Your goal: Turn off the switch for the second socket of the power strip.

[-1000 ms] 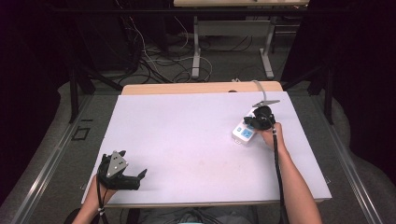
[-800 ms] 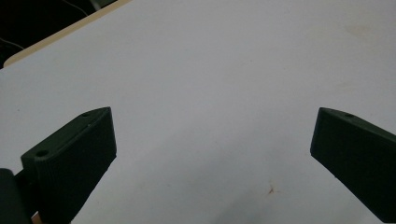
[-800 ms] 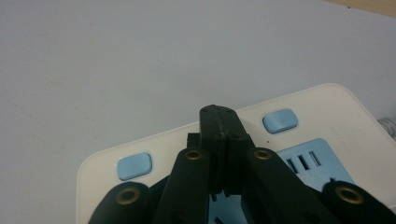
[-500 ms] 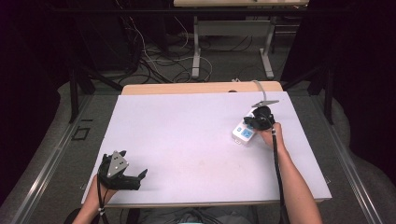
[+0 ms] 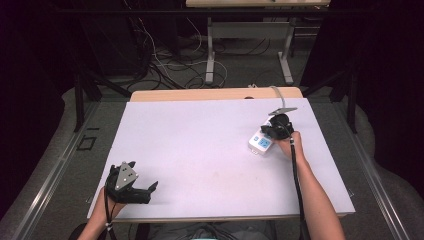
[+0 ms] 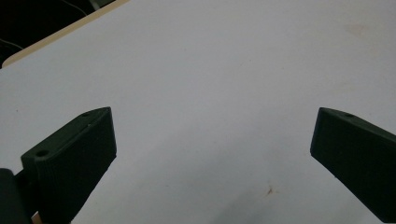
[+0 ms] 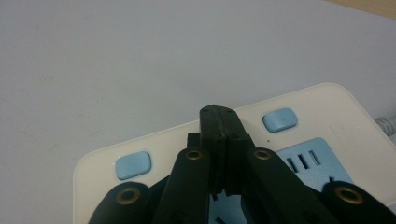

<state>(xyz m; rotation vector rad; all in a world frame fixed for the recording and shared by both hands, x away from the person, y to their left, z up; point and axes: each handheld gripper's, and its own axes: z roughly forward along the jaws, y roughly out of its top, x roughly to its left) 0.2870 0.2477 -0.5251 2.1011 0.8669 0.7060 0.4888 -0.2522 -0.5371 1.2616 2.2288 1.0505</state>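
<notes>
A white power strip (image 5: 261,143) with a blue socket panel lies at the right of the white table (image 5: 200,140). My right gripper (image 5: 272,131) hangs over it, jaws pressed together. In the right gripper view the shut tips (image 7: 220,114) sit just above the strip's top (image 7: 317,107), between two blue buttons (image 7: 134,165) (image 7: 280,119), beside the blue sockets (image 7: 308,161). I see nothing held between the jaws. My left gripper (image 5: 150,191) rests at the near left corner. Its jaws stand wide apart (image 6: 212,121) over bare tabletop.
A grey cable (image 5: 277,95) runs from the strip off the table's far edge. A wooden strip (image 5: 215,94) borders the far side. Beyond it, on the floor, are table legs and tangled cables (image 5: 165,65).
</notes>
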